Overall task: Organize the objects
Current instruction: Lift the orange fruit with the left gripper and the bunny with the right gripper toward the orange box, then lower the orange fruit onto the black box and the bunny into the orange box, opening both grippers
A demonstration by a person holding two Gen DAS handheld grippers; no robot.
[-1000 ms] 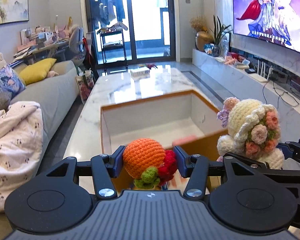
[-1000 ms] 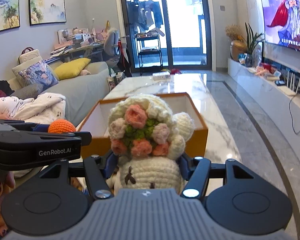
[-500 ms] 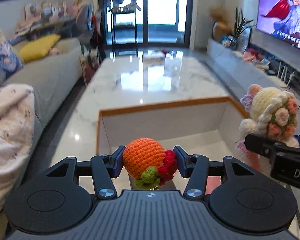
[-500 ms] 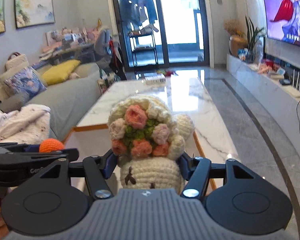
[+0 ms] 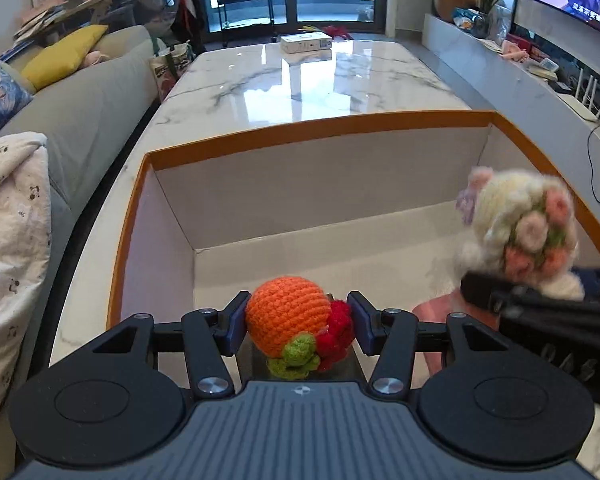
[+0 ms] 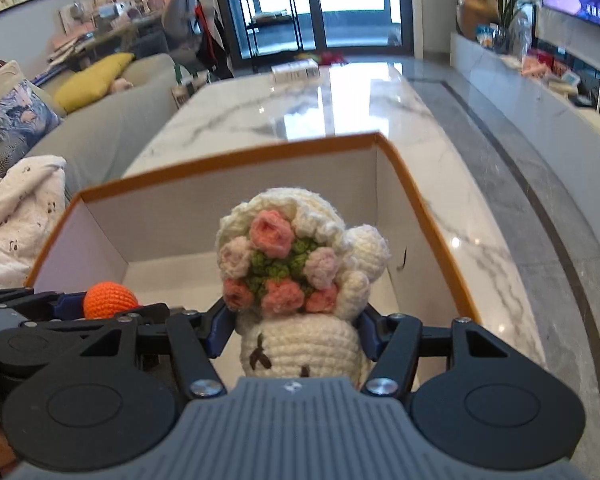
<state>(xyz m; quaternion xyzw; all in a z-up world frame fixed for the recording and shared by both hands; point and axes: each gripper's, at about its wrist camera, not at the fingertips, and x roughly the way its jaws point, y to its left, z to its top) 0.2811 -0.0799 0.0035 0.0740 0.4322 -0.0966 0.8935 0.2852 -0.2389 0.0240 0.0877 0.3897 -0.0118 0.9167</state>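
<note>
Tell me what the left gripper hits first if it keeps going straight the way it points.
Probably the white floor of the orange-edged box: the left gripper, shut on the orange crochet toy, points down into it. Depth is uncertain.

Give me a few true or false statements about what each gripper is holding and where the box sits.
1. The left gripper is shut on the orange crochet fruit. True.
2. The right gripper is empty. False: its fingers clamp the cream crochet doll, which wears a flower crown.
3. The orange-rimmed box stands on the sofa. False: it stands on the marble table.
4. Both toys are over the open box. True.
5. The small white carton lies inside the box. False: it lies at the table's far end.
</note>
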